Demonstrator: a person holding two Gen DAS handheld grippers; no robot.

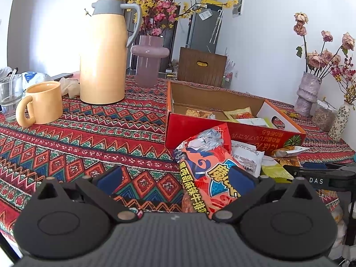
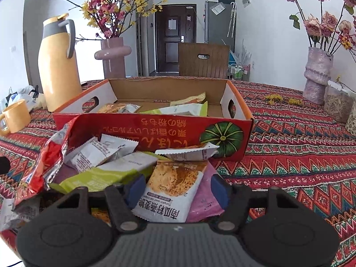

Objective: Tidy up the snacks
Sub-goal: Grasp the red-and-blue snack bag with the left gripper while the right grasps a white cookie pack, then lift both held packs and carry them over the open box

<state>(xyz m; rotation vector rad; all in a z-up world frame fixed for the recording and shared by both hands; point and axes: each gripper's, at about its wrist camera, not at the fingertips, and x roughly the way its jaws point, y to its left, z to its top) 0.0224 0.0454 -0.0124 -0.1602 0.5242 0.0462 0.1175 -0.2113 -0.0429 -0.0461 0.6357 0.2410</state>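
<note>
Straddling white snack packet [image 2: 171, 191] printed 南瓜籽燕麦脆, right tongs [image 2: 178, 189] half-closed.

Glossy foil snack packets [image 2: 169, 184] (cardboard box [image 2: 155, 129])

Cardboard box [image 2: 153, 131] on the tabletop [image 2: 300, 155], several snack packets [image 2: 187, 109] inside. Before the box, a heap of loose packets: oat-crisp packet [image 2: 171, 191] between the right tool's [image 2: 175, 190] fingers, big snack bag [image 1: 209, 173] at the heap's left, beside the left tool [image 1: 178, 178]. Left of the box, thermos jug [image 1: 104, 51], with mug [image 1: 42, 106] and glass [image 1: 10, 95] further left. Behind the jug, flower vase [image 1: 148, 60]. Beyond the box, a chair back [image 2: 203, 61]. Far right, rose vase [image 2: 317, 75].
</note>
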